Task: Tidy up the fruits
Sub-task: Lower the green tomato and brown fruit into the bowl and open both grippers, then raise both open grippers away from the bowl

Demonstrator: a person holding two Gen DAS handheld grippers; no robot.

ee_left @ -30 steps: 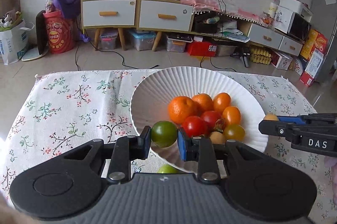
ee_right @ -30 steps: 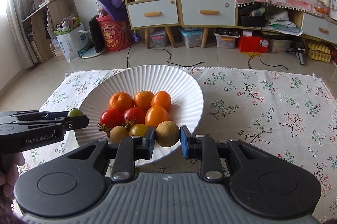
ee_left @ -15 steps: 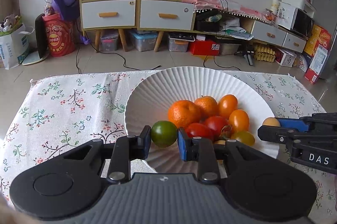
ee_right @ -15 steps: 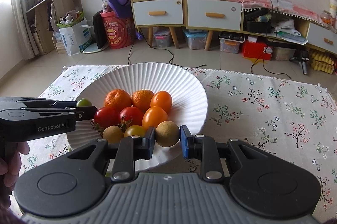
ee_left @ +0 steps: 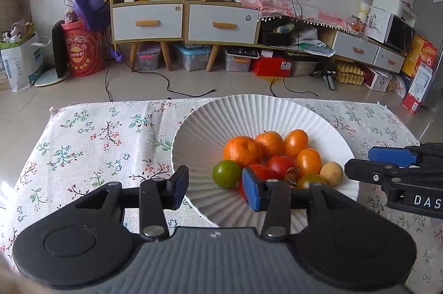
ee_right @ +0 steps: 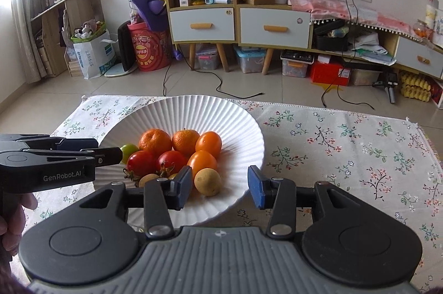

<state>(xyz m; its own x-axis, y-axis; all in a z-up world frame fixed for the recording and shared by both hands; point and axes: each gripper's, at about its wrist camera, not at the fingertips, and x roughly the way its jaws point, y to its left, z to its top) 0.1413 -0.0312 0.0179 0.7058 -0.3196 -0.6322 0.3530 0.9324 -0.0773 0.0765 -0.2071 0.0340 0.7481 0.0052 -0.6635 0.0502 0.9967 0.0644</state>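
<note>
A white ribbed plate [ee_left: 249, 111] [ee_right: 199, 108] on the floral tablecloth holds oranges, red and orange tomatoes. My left gripper [ee_left: 216, 187] is open; a green tomato [ee_left: 226, 173] lies free in the plate between its fingers, also seen in the right wrist view [ee_right: 129, 150]. My right gripper [ee_right: 220, 188] is open; a small tan fruit [ee_right: 207, 181] rests in the plate near its left finger, and shows in the left wrist view [ee_left: 331, 173]. Each gripper appears from the side in the other view: right one [ee_left: 393, 172], left one [ee_right: 83, 155].
The floral tablecloth [ee_left: 97, 139] [ee_right: 346, 144] spreads left and right of the plate. Beyond the table edge lie tiled floor with cables, a wooden cabinet [ee_left: 182, 17] and storage boxes.
Both grippers opened. The green tomato left the left gripper and the tan fruit left the right gripper; both now lie in the plate.
</note>
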